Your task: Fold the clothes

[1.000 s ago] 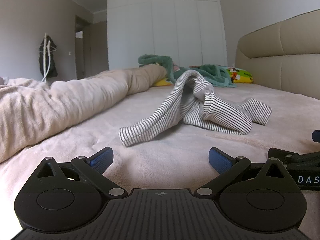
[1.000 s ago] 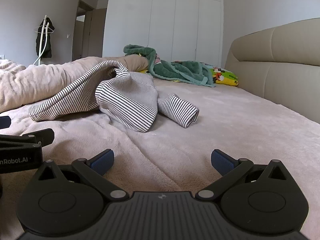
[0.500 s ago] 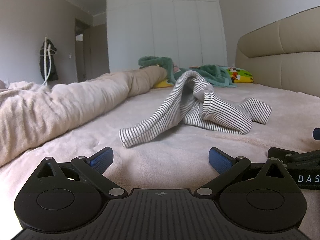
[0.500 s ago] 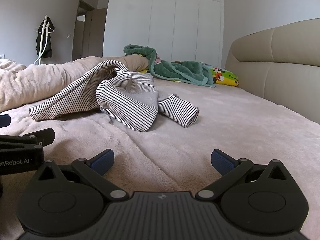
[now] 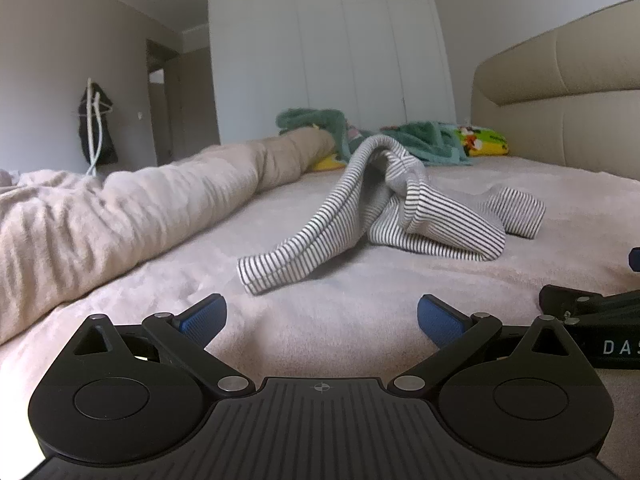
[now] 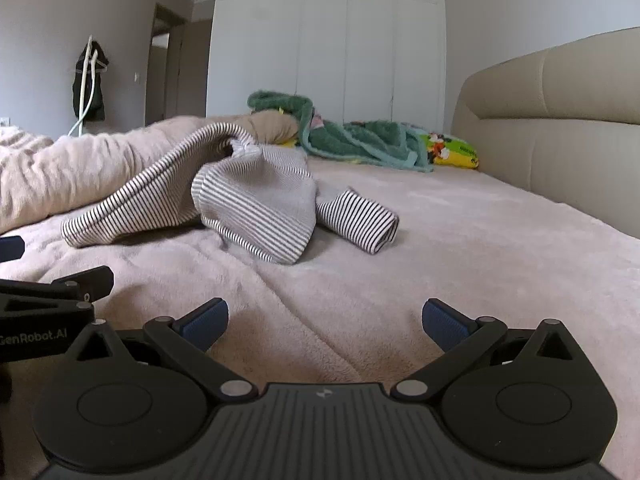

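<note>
Left wrist view: your left gripper [image 5: 320, 316] hovers low over a bed [image 5: 360, 320] covered in soft, plush beige fabric, its blue ribbed pads [image 5: 202, 317] spread wide and holding nothing. Your right gripper [image 6: 324, 320] is likewise spread and empty, beside the left one. Ahead of both, untouched, a black-and-white striped knit garment [image 5: 400, 216] lies crumpled on the bed, peaked in the middle, one sleeve trailing toward you. A rumpled beige duvet [image 5: 120, 200] runs along the left. Behind sit a green towel [image 6: 352, 140], a padded headboard [image 6: 560, 120] and white wardrobe doors [image 5: 320, 40].
</note>
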